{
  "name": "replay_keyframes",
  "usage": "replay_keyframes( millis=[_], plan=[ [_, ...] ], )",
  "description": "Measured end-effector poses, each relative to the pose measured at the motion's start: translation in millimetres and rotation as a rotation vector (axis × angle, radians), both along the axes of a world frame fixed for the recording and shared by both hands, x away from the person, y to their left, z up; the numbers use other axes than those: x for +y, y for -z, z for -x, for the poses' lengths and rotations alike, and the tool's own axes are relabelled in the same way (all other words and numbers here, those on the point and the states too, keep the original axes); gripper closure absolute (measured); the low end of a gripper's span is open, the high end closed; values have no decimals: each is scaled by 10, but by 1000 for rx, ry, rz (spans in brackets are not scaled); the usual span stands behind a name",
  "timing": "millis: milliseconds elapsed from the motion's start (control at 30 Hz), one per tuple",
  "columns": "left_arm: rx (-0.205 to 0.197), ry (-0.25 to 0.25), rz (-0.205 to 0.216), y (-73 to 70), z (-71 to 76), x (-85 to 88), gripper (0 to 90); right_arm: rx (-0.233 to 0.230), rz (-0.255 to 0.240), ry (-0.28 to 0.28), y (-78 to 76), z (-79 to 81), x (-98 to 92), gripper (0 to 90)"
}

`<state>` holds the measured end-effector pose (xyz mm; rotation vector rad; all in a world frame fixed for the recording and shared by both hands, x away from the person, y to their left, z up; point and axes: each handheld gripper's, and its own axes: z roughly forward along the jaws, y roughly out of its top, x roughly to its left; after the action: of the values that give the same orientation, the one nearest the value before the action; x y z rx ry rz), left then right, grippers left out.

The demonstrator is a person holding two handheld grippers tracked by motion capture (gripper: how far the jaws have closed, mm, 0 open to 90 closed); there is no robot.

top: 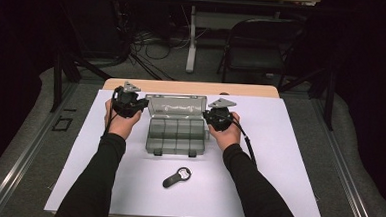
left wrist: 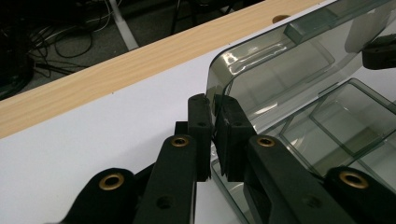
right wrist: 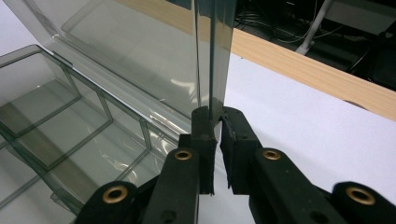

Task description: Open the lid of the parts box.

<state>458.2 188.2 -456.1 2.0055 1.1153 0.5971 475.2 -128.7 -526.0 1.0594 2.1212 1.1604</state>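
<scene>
The left gripper (left wrist: pixel 214 105) pinches the left edge of the clear organizer box's (top: pixel 176 130) upright lid (top: pixel 176 106); the right gripper (right wrist: pixel 214 115) clamps the lid's right edge. The box sits mid-table on white paper (top: pixel 279 143), its compartments bare. A black opener-like tool (top: pixel 176 177) lies nearer the person.

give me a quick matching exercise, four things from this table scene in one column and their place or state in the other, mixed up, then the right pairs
Things:
1. organiser box lid
2. left gripper
3. right gripper
4. black bottle opener

Places or states:
A. lying flat on the white sheet, nearer the person than the box
B. pinching the lid's right side edge
C. standing raised, box open
D. pinching the lid's left side edge

Pairs: 1-C, 2-D, 3-B, 4-A
</scene>
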Motion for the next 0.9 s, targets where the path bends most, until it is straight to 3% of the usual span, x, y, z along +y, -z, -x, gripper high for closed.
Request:
replay_keyframes(
  millis=[167,200,267,433,600,900],
  plan=[
    [-5,-3,9,9,-3,0,837,0,3,1,-1,1,2,841],
    [-3,-8,12,12,-6,5,782,0,3,5,-4,4,5,841],
    [12,-16,46,19,-7,24,755,1,5,7,-7,6,8,841],
    [30,-31,85,63,14,74,695,12,-1,22,-15,10,19,842],
    [82,-39,113,152,38,127,673,14,-4,26,-16,7,19,842],
    [187,-28,90,419,79,123,681,20,-10,26,-16,9,16,841]
  ],
)
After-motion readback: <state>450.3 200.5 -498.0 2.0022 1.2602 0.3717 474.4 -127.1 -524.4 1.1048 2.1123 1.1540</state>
